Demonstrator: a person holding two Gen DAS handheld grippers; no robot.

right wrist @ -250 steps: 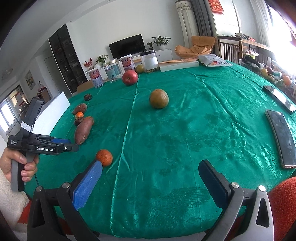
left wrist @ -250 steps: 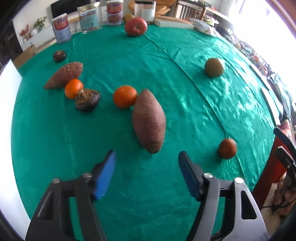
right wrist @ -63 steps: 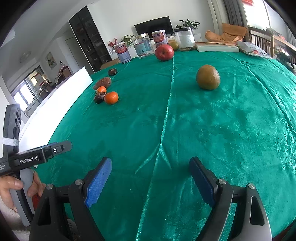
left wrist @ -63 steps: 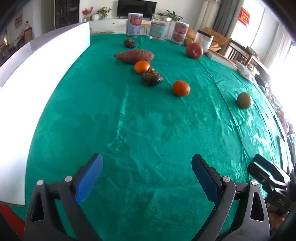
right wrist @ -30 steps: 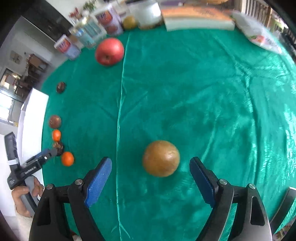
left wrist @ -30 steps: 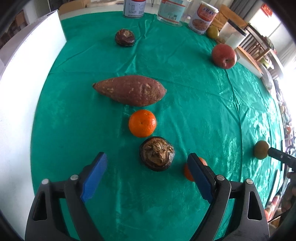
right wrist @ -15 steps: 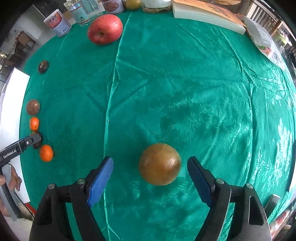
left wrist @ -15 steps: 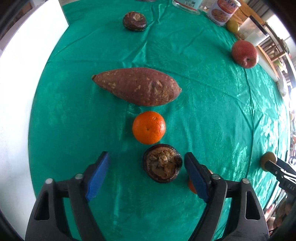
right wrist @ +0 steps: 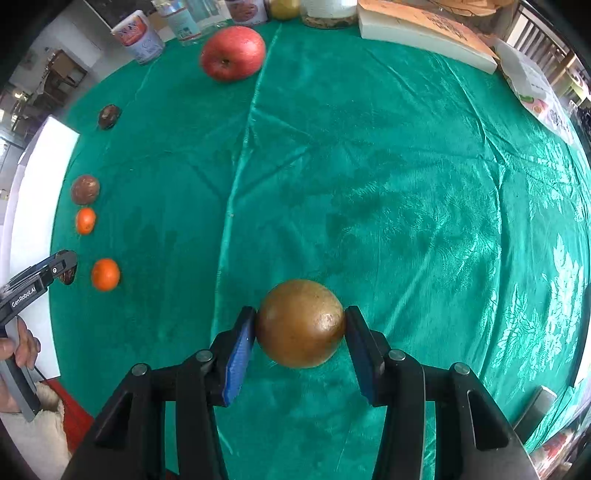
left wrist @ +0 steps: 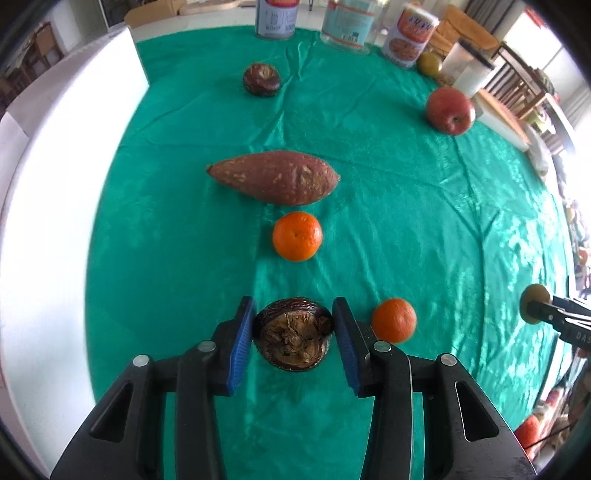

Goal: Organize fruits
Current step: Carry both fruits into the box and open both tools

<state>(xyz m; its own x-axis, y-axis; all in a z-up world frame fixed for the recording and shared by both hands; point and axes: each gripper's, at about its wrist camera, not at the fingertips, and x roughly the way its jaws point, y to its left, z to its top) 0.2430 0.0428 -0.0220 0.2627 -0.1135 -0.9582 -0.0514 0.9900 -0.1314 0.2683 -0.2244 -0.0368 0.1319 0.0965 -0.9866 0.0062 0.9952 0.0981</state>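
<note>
In the left wrist view my left gripper (left wrist: 293, 310) has its jaws closing, and both blue pads press on a dark, wrinkled brown fruit (left wrist: 291, 338) over the green tablecloth (left wrist: 424, 221). Just right of it lies a small orange (left wrist: 393, 320); a second orange (left wrist: 297, 236) and a sweet potato (left wrist: 273, 177) lie beyond. In the right wrist view my right gripper (right wrist: 300, 314) points down, jaws closing, with both pads against a round golden-brown fruit (right wrist: 301, 325). A red apple (right wrist: 232, 51) sits at the far side.
Another dark fruit (left wrist: 261, 79) lies near the cans (left wrist: 408, 35) at the table's back. A white board (left wrist: 55, 184) runs along the left edge. A book (right wrist: 424, 31) and a printed bag (right wrist: 535, 92) sit far right. A phone (right wrist: 535, 406) lies at the near right.
Both grippers' jaws have come in from wide apart onto their fruits: the left onto the dark wrinkled fruit, the right onto the golden-brown fruit. The left view has tilted up slightly.
</note>
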